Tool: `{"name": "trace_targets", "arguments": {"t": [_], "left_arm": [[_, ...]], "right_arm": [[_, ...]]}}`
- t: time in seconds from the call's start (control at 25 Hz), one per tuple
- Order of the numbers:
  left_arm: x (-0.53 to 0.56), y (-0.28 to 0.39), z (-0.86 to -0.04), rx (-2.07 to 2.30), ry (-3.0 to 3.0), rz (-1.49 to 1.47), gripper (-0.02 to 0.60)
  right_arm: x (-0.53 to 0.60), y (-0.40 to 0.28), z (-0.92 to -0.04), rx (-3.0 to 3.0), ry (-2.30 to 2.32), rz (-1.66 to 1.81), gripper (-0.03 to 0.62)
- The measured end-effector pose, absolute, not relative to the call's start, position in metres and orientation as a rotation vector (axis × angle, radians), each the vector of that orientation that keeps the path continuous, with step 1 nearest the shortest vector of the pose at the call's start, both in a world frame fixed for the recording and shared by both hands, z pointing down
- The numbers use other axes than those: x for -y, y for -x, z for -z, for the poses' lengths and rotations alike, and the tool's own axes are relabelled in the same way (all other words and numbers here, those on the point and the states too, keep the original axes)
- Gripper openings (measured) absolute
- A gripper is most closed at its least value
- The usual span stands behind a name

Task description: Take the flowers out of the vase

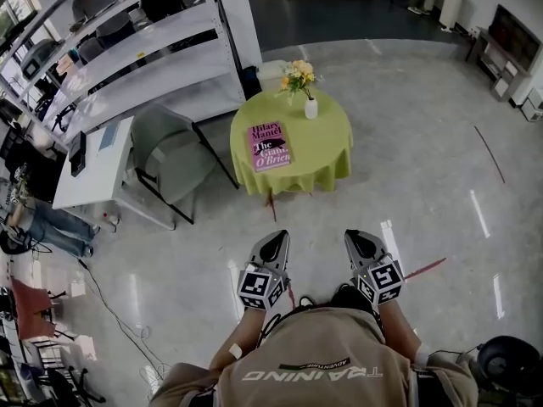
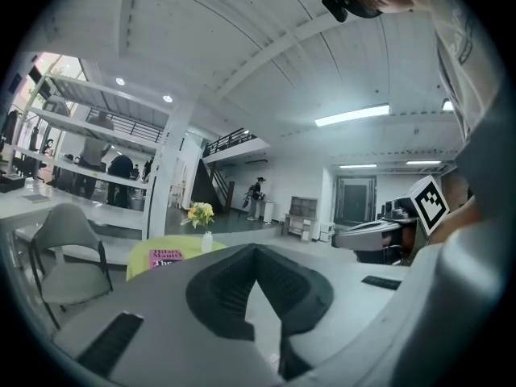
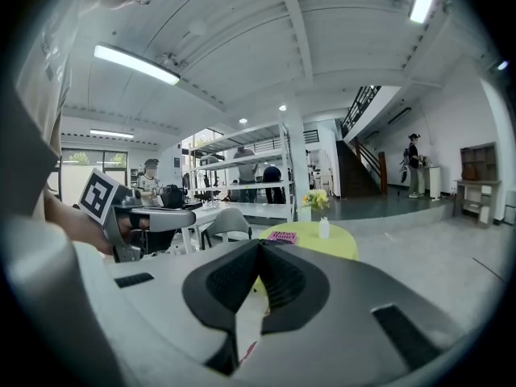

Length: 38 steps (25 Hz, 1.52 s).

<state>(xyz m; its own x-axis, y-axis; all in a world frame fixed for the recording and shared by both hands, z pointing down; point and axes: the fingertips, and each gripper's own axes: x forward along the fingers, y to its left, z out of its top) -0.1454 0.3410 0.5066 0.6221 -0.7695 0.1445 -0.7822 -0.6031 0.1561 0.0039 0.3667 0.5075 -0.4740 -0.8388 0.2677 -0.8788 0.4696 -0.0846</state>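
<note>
Head view: the person stands on the glossy grey floor [image 1: 424, 185], well apart from a round desk draped in a lime-green cloth [image 1: 327, 155]. On the far side of that desk stands a small white vase [image 1: 311, 108] with the bunch of yellow and orange flowers [image 1: 299, 76] in it, upright. A pink hardback book [image 1: 270, 145] lies flat on the near left part of the cloth, apart from the vase. A grey chair with a black frame [image 1: 165, 155] stands just left of the desk, with white metal shelving [image 1: 144, 49] behind it.

The left gripper [image 1: 276, 237] and the right gripper [image 1: 361, 237] are held side by side low in front of the person's body, both pointing toward the desk and nowhere near it.

In the left gripper view the left gripper's fingers are pressed together at the tips with nothing between them; the flowers [image 2: 200, 212] and vase [image 2: 207, 242] show small and far beyond them.

In the right gripper view the right gripper's fingers are likewise fully closed and empty, with the flowers [image 3: 316, 200], vase [image 3: 323, 229] and book [image 3: 283, 237] distant on the green desk [image 3: 339, 247].
</note>
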Motion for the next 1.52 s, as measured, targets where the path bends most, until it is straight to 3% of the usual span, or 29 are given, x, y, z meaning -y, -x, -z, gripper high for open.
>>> {"name": "trace_targets", "arguments": {"t": [0.56, 1.12, 1.52], "left_arm": [[-0.305, 0.110, -0.528, 1.203, -2.622, -0.142, 0.001], [-0.172, 0.034, -0.503, 1.313, -2.651, -0.193, 0.001], [-0.119, 0.018, -0.513, 1.398, -2.574, -0.203, 0.000]], "right_arm": [[-0.327, -0.029, -0.535, 2.496, -1.496, -0.426, -0.003], [-0.170, -0.097, -0.529, 2.651, -1.362, -0.402, -0.003], [-0.109, -0.117, -0.541, 2.677, -1.279, -0.409, -0.003]]}}
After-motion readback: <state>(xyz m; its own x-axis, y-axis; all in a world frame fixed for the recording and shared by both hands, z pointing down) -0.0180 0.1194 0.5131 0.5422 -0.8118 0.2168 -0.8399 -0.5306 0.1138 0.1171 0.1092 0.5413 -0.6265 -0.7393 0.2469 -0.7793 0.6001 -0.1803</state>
